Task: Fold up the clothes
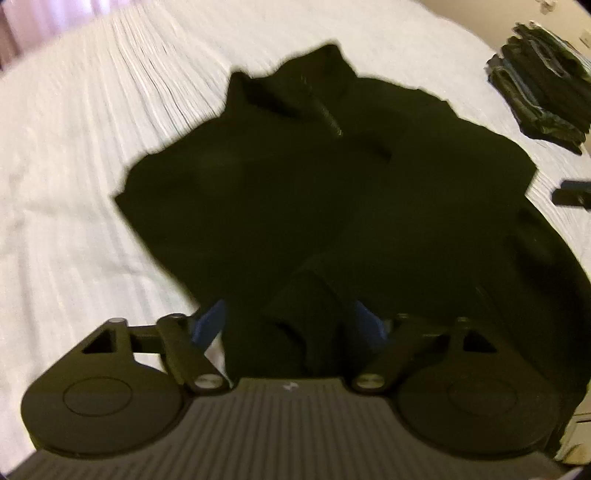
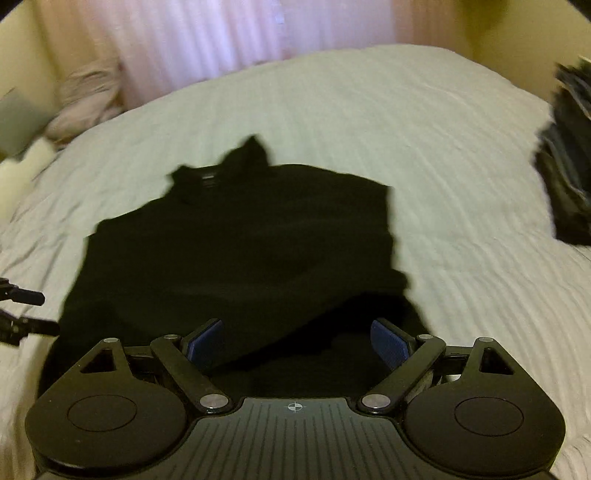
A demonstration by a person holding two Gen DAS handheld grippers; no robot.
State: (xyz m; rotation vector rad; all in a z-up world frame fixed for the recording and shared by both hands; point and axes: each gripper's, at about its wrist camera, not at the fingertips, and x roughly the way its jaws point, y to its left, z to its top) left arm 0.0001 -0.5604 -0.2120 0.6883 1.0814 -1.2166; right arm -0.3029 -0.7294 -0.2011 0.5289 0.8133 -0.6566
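A black zip-neck garment (image 1: 314, 192) lies spread on the white bed, collar at the far end; it also shows in the right wrist view (image 2: 240, 251). My left gripper (image 1: 291, 321) is open, its blue pads (image 1: 208, 321) wide apart on either side of a ribbed cuff or hem fold at the garment's near edge. My right gripper (image 2: 297, 343) is open over the garment's near edge, blue pads (image 2: 391, 345) apart, nothing between them held. The left gripper's fingers show at the left edge of the right wrist view (image 2: 26, 310).
The white ribbed bedspread (image 1: 74, 166) surrounds the garment. A stack of folded dark clothes (image 1: 543, 99) lies far right, also seen in the right wrist view (image 2: 569, 170). Pillows (image 2: 85, 103) and a curtain (image 2: 240, 33) are beyond the bed.
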